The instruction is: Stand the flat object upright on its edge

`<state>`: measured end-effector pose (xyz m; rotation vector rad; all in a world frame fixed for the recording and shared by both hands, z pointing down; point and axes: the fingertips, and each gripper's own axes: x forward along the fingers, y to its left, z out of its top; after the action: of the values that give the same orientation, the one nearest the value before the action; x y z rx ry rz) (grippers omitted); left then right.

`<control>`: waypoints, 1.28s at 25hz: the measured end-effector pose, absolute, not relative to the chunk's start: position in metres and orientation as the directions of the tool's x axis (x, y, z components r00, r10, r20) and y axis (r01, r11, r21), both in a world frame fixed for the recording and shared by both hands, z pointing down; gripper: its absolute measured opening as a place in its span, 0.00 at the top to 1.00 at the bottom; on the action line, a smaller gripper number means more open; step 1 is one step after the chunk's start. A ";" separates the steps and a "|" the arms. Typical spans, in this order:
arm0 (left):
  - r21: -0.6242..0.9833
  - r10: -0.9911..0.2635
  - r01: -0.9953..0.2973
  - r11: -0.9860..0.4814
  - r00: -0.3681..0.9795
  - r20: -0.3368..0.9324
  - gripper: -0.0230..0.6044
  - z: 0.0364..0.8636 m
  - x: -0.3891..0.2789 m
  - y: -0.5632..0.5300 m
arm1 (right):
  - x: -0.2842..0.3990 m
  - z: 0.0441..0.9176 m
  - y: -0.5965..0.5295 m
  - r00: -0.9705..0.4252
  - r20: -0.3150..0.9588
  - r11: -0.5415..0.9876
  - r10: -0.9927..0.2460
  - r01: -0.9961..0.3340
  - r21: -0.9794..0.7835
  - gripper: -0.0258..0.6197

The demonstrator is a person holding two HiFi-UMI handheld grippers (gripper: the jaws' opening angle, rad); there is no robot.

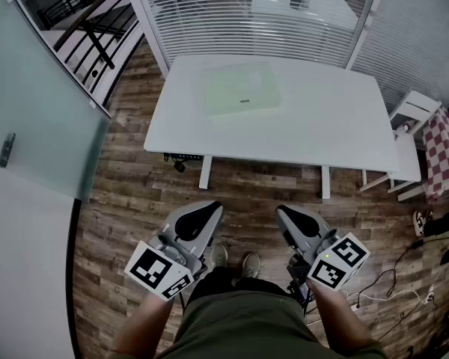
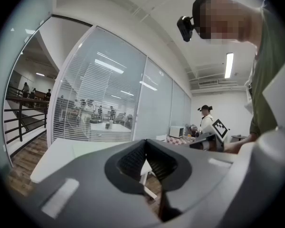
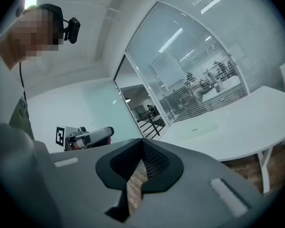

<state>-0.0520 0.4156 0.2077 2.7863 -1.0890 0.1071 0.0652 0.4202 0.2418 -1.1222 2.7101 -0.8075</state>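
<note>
White counter (image 1: 322,126) stands ahead, the pale green pad (image 1: 241,88) lying flat near its far edge. Left gripper (image 1: 209,208) and right gripper (image 1: 284,212) hang closed, empty, well short; best step closer, then lift one edge.

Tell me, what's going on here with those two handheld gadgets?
A person stands back from the white rectangular table, holding a grey two-jaw left gripper and right gripper, both shut and empty. The pale green flat rectangular board lies flat on the table, untouched; nothing has been stood up yet.
</note>
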 end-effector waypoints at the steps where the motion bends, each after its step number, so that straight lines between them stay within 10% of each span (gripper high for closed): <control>1: 0.112 -0.669 -0.679 -0.725 0.734 0.120 0.96 0.208 -0.051 0.415 | 0.065 0.243 0.420 -0.725 0.108 0.589 -0.680 -0.628 -0.509 0.94; 32: 0.123 -0.665 -0.681 -0.722 0.732 0.147 0.96 0.227 -0.067 0.377 | 0.058 0.266 0.376 -0.699 0.120 0.525 -0.705 -0.628 -0.574 0.94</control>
<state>-0.0668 0.3767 0.2269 2.7652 -1.0829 0.1374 0.0581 0.3758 0.2664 -1.1564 2.6301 -0.9120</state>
